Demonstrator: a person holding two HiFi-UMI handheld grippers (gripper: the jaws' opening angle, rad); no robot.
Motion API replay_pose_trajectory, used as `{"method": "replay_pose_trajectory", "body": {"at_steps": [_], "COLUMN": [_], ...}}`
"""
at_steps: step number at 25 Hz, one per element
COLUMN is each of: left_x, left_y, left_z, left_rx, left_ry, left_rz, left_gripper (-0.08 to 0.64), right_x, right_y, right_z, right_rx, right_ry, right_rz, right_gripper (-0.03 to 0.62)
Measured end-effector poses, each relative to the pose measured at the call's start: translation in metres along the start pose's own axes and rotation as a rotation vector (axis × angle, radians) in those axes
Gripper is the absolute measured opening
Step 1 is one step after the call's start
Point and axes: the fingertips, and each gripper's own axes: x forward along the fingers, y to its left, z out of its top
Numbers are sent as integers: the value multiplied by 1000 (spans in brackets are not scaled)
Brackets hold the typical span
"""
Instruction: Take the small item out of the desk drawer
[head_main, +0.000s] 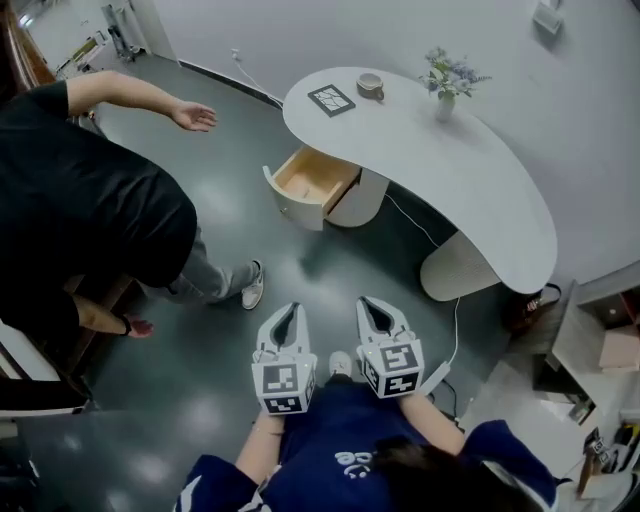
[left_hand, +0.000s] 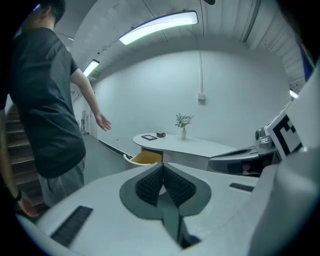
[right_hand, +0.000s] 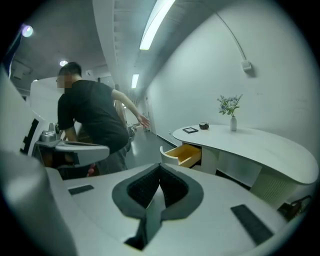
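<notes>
The open desk drawer (head_main: 311, 180) juts out from the curved white desk (head_main: 500, 200), well beyond both grippers. Only its bare wooden inside shows, with no small item visible in it. My left gripper (head_main: 291, 310) and right gripper (head_main: 373, 304) hang side by side over the dark floor, both pointing toward the desk. In the left gripper view the left gripper (left_hand: 162, 168) has its pads meeting, with the drawer (left_hand: 145, 158) far ahead. The right gripper (right_hand: 159, 168) is shut on nothing in its own view, and the drawer (right_hand: 184, 155) lies ahead to the right.
A person in a black shirt (head_main: 80, 200) stands at the left, one hand (head_main: 195, 117) stretched toward the desk. On the desk top are a dark frame (head_main: 331, 99), a cup (head_main: 371, 86) and a vase of flowers (head_main: 447, 82). Shelving with boxes (head_main: 600, 350) is at the right.
</notes>
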Motion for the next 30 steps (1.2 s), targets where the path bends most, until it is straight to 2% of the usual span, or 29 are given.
{"method": "replay_pose_trajectory", "body": {"at_steps": [7, 15, 21, 30], "left_x": [11, 35, 75, 139], "left_y": [-9, 6, 35, 115], "left_z": [-2, 2, 18, 39], "left_rx": [-3, -18, -25, 6], "left_ry": [3, -6, 0, 24], "left_rz": [28, 4, -63, -129], "left_gripper": [3, 3, 3, 3], "right_x": [11, 36, 79, 164], "right_y": [-20, -21, -28, -7], "right_z": [-7, 0, 17, 46], "right_rx": [52, 60, 84, 105], "right_ry": [19, 24, 51, 84], "right_rz": [35, 33, -13, -47], "right_gripper": [8, 9, 9, 9]}}
